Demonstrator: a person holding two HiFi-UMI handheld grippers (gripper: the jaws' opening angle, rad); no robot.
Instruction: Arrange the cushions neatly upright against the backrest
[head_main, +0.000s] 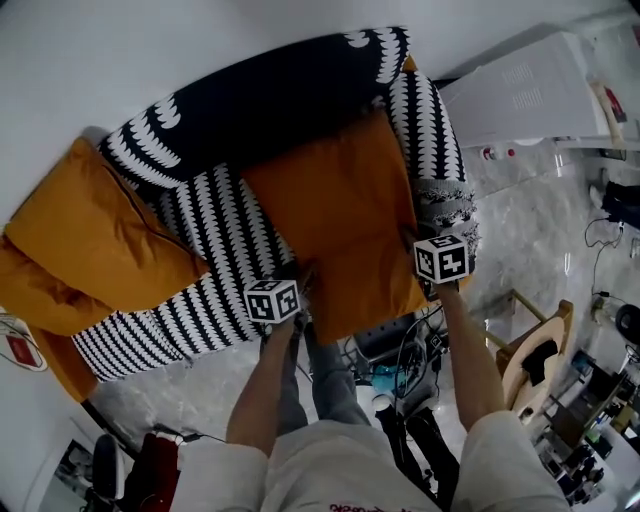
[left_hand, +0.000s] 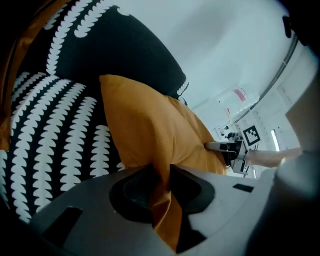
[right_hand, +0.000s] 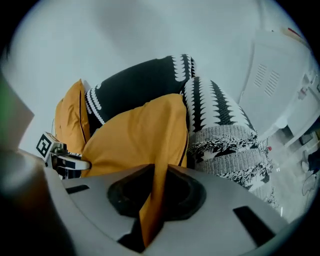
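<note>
- The person's forearms (head_main: 262, 395) reach forward from the bottom of the head view, each hand carrying a gripper.
- The left gripper (left_hand: 162, 176) is clamped on the near left corner of the orange cushion (head_main: 345, 215), with cloth bunched between its jaws.
- The right gripper (right_hand: 157, 186) pinches the same cushion's near right corner.
- The cushion lies on the right part of the black-and-white sofa seat (head_main: 215, 235), just beside the armrest (head_main: 425, 130), with its far edge at the dark backrest (head_main: 270, 95).
- A second orange cushion (head_main: 90, 235) sits at the sofa's left end.

All 3 views share middle cushion (head_main: 340, 220).
</note>
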